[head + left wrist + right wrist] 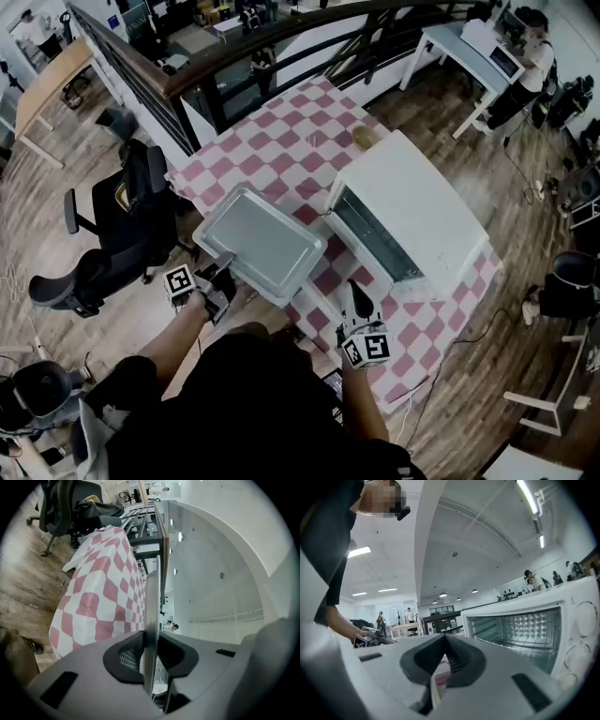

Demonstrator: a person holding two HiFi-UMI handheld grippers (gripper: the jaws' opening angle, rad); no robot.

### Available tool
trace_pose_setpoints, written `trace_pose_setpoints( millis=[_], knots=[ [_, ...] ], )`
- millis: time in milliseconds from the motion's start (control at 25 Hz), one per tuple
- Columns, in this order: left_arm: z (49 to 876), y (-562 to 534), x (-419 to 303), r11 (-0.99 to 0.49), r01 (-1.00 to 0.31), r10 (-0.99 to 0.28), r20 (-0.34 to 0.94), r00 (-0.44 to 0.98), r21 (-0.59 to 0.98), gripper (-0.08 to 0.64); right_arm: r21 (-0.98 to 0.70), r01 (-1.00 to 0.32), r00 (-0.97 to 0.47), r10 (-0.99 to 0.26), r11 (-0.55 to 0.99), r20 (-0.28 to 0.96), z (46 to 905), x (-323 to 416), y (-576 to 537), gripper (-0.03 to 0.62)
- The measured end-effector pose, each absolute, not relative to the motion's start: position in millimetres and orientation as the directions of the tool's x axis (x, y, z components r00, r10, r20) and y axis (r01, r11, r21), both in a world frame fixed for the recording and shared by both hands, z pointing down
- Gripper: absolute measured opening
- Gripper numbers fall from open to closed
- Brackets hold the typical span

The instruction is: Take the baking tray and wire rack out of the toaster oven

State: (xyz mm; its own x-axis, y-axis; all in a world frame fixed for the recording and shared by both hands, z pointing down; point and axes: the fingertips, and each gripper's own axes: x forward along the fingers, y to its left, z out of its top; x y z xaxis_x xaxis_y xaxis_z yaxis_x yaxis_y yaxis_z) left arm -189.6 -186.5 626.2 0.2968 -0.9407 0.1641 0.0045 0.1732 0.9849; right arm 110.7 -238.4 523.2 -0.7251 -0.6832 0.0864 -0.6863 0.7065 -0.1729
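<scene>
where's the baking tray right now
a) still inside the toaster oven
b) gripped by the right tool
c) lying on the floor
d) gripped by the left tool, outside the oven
d: the left tool is clamped on the rim of the baking tray, which is held clear of the toaster oven; the left gripper view shows the thin rim pinched between its jaws.

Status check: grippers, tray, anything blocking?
Left gripper shut on baking tray; tray out, beside open toaster oven. Right gripper shut, empty. Nothing in the way.
</scene>
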Motion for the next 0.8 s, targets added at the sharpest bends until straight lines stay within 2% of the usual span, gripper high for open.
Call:
trace_pose_setpoints(
  millis=[320,600,800],
  knots=[
    [620,-222,-252,0.155,-0.012,-0.964,0.154,0.218,0.988,0.069,-0.179,-0.661,-0.746,-0.664,0.728,0.052,516,87,-260,0.003],
    [637,-281,-286,0.17,-0.024,-0.965,0.171,0.201,0.985,0.069,-0.194,-0.676,-0.733,-0.675,0.711,0.08,525,72,-271,0.003],
    [644,-338,-296,0.165,-0.02,-0.961,0.165,0.221,0.986,0.069,-0.192,-0.733,-0.675,-0.732,0.653,0.089,519,69,-289,0.003]
  ],
)
